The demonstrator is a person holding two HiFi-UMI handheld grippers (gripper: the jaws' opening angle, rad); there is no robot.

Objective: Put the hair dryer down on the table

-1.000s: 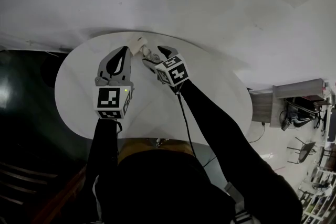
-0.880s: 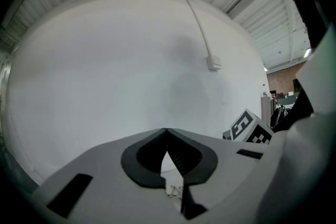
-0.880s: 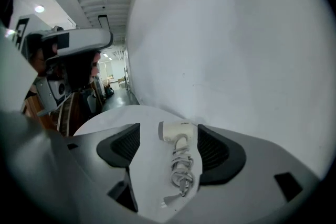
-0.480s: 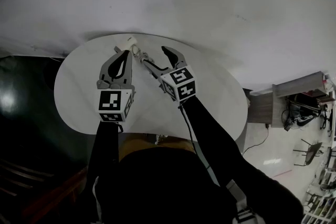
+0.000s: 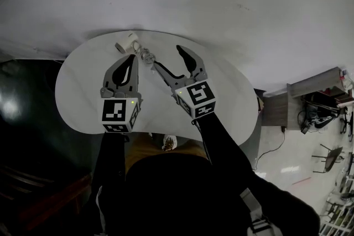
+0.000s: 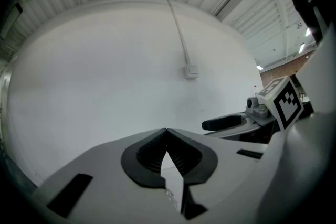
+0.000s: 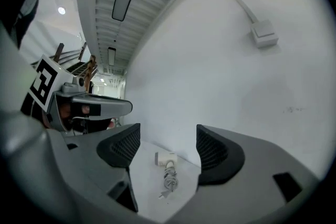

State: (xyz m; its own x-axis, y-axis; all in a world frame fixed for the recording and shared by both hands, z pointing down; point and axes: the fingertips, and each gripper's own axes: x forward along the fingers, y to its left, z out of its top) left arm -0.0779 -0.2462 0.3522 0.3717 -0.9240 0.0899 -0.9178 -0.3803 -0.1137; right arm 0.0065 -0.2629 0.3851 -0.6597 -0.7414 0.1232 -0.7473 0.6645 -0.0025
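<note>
— While the hair dryer (image 5: 126, 41) is seen lying on the table (image 5: 77, 91) by its far edge, how are the fingers set?
— On the left gripper (image 5: 131, 58) they are closed together, empty; on the right gripper (image 5: 167, 57), spread apart, empty.

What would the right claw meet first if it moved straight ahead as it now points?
Probably the coiled cord, then the hair dryer, both framed between its open jaws; depth is unclear.

Head view steeply down on table (image 5: 77, 94), gripper views low, sharing wall (image 6: 94, 60)
</note>
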